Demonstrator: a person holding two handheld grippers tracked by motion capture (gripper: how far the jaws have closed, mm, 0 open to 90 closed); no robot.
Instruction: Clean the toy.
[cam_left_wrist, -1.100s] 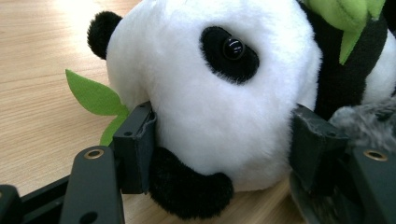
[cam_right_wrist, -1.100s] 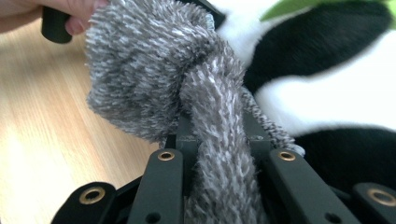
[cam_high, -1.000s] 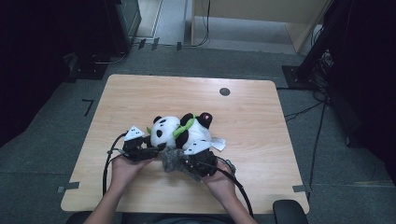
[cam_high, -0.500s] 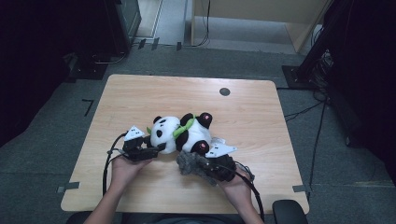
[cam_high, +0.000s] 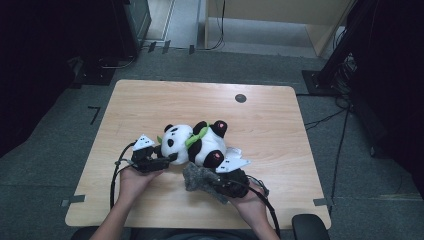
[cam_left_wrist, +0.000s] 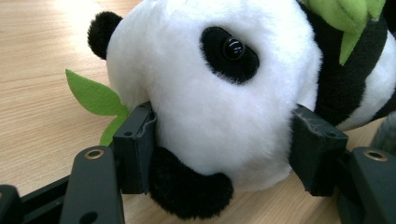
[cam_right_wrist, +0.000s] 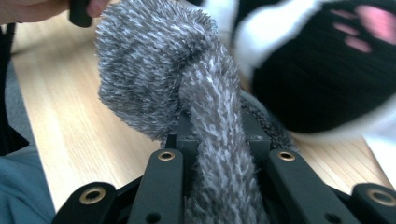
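Your left gripper (cam_high: 167, 159) sits at the near left of the table (cam_high: 280, 115), and its jaws are partly spread and pressed against both sides of the panda's head (cam_left_wrist: 210, 93). In the left gripper view the pads dent the white fur on either side of the face, with a black ear tucked low between them. The plush panda (cam_high: 197, 142) lies on its side across the middle of the table, head toward your left gripper, feet toward the right and far side. A green leaf (cam_left_wrist: 93, 95) pokes out from behind the head, just beside the left pad, flat on the wood.

Your right gripper (cam_high: 212, 182) is at the near right, just on the near side of the panda's body. Its jaws are drawn almost together, pinching a strip of the grey fuzzy cloth (cam_right_wrist: 205, 121). The rest of that cloth bunches up in a clump beyond the fingertips, toward your left hand (cam_high: 135, 180). The panda's black foot with pink pads (cam_right_wrist: 327, 70) lies close beside the cloth, to its right in the right gripper view.
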